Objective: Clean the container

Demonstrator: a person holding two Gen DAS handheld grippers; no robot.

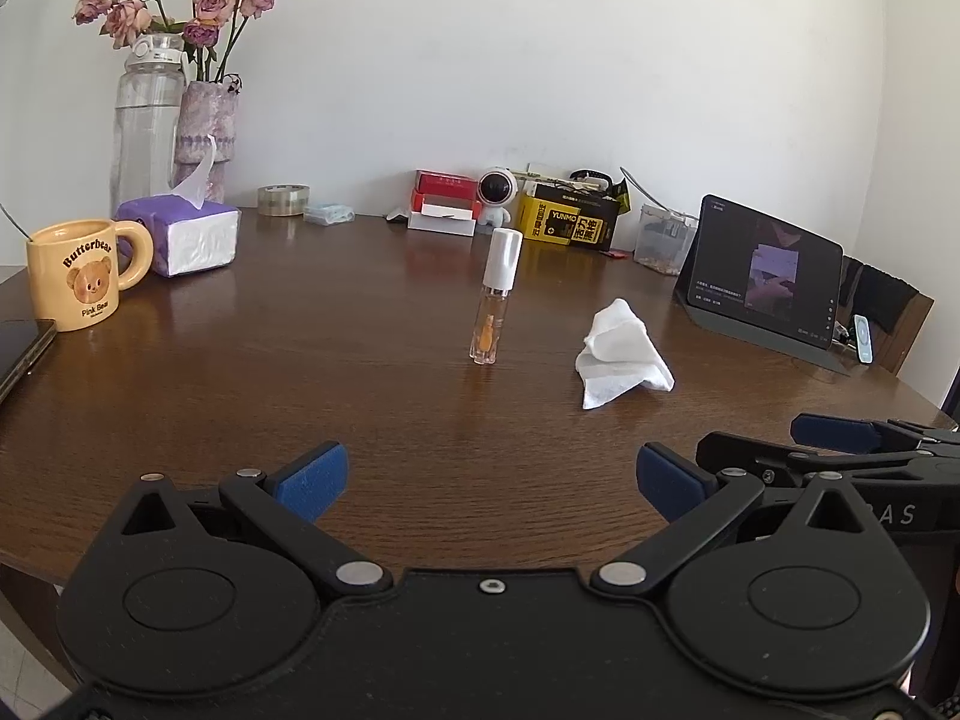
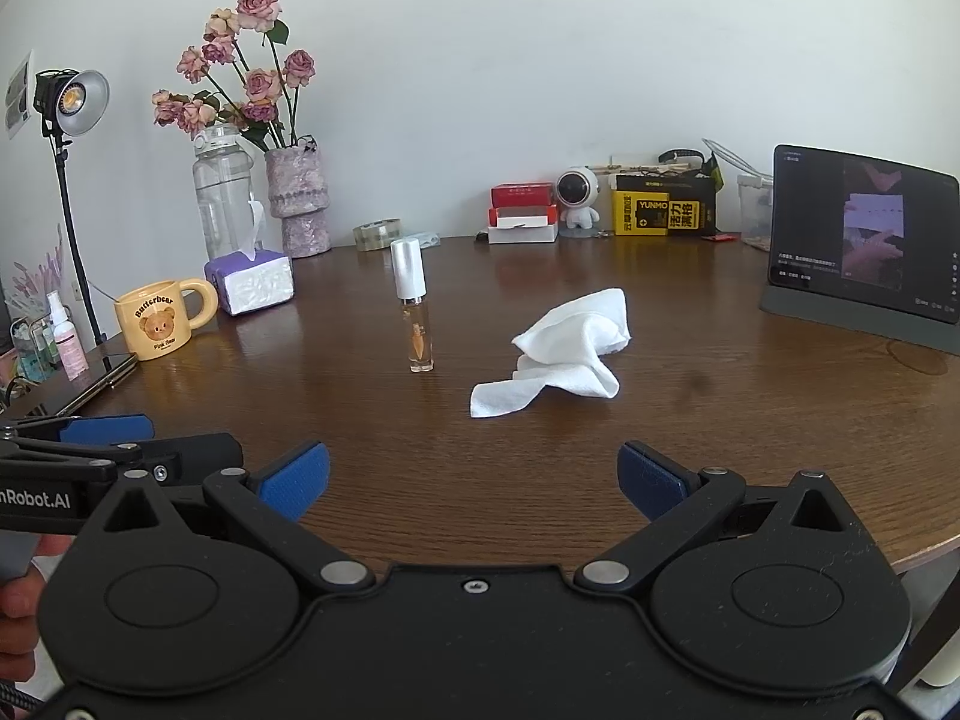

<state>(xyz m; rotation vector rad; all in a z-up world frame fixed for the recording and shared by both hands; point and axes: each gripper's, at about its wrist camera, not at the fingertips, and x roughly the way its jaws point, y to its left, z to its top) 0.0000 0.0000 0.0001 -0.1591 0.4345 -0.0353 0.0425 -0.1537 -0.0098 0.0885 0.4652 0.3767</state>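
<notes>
Both hand-held grippers gape wide, empty: from the left hand-held gripper (image 1: 492,480) the vial (image 1: 493,298) stands upright at 12 o'clock; from the right hand-held gripper (image 2: 474,474), 11 o'clock.

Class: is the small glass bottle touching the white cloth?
Apart. The right wrist view shows bare table between the bottle and the cloth.
</notes>
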